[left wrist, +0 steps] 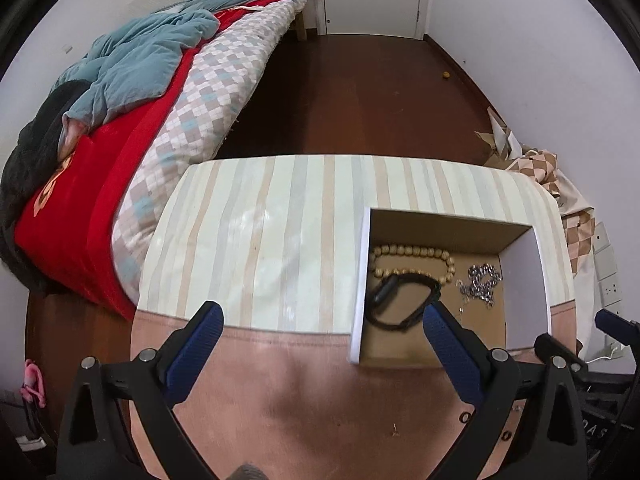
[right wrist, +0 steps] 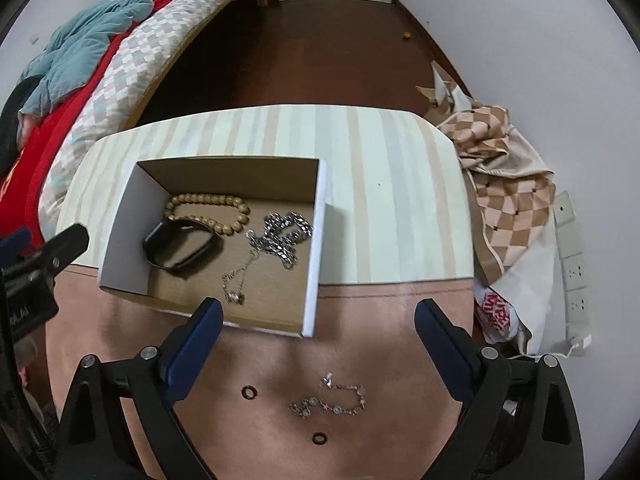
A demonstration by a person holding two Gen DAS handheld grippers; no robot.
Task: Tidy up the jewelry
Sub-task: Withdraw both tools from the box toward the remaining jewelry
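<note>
An open cardboard box (right wrist: 120, 236) stands on the table. It holds a wooden bead bracelet (right wrist: 208, 204), a black smart band (right wrist: 178, 246), a chunky silver chain (right wrist: 284, 236) and a thin necklace (right wrist: 236, 280). A thin gem bracelet (right wrist: 332, 400) lies on the bare tabletop in front of the box, between the fingers of my open, empty right gripper (right wrist: 318, 316). Two small dark rings (right wrist: 249, 392) lie near it. My left gripper (left wrist: 322, 318) is open and empty, left of the box (left wrist: 524, 272). The beads (left wrist: 412, 256) and band (left wrist: 400, 300) show there too.
The table has a striped cloth (right wrist: 384, 184) at the back and a bare pink surface (right wrist: 360, 320) in front. A bed (left wrist: 120, 140) with a red blanket is at the left. Checkered fabric (right wrist: 508, 200) and a power strip (right wrist: 576, 272) are at the right.
</note>
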